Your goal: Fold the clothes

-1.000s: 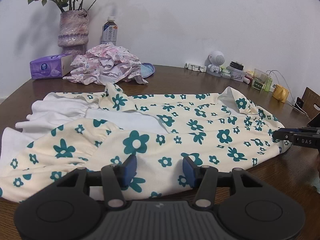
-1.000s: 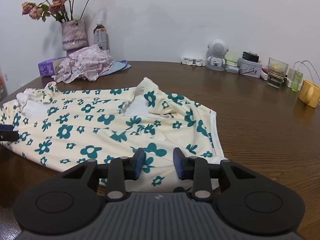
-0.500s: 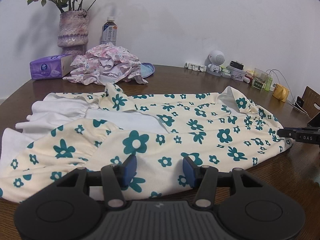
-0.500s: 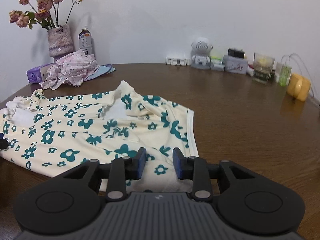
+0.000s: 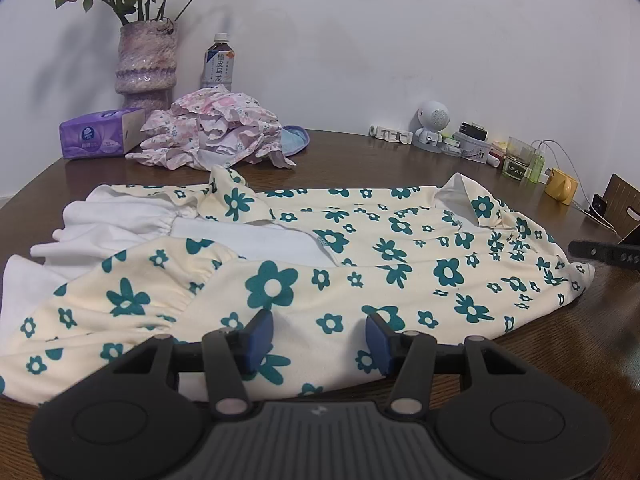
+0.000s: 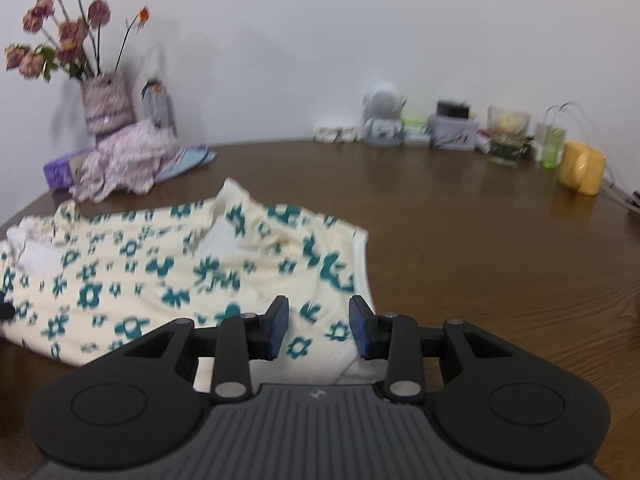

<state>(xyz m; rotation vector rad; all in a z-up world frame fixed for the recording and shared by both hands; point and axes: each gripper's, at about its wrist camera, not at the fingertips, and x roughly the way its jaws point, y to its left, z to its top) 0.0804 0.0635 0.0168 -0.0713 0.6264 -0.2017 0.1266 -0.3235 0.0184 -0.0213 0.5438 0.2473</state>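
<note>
Brown wood fills both views: a round table [image 5: 400, 160] against a white wall, with a vase of dried flowers [image 5: 146, 64], a drink bottle [image 5: 218, 62], a purple tissue box [image 5: 100, 138] and a heap of pink laundry [image 5: 212, 136] at the back left, and a small white robot figure [image 5: 432, 124], a glass [image 6: 508, 136] and a yellow mug [image 6: 582, 166] along the back right.

Across the near half of the table lies the cream dress [image 5: 360, 264] with teal flowers, spread mostly flat, its white lining showing at the ruffled left end and one small flap turned up on the far edge. Only one lengthwise fold looks done, though the right wrist view is blurred, so I would not swear to the layers.

Over the near hem, the left gripper [image 5: 318, 338] hovers with its blue pads well apart and nothing but flat cloth showing between them. At the dress's right-hand end, the right gripper [image 6: 318, 330] has its pads apart too, having just opened a little; cloth lies below the gap, unpinched.

By my reading, this is the pause between folds: both tools are lined up on the near edge, neither gripping. The next move calls for each to dip, pinch the hem through all layers, then lift together and carry the edge across without dragging the lining out.
</note>
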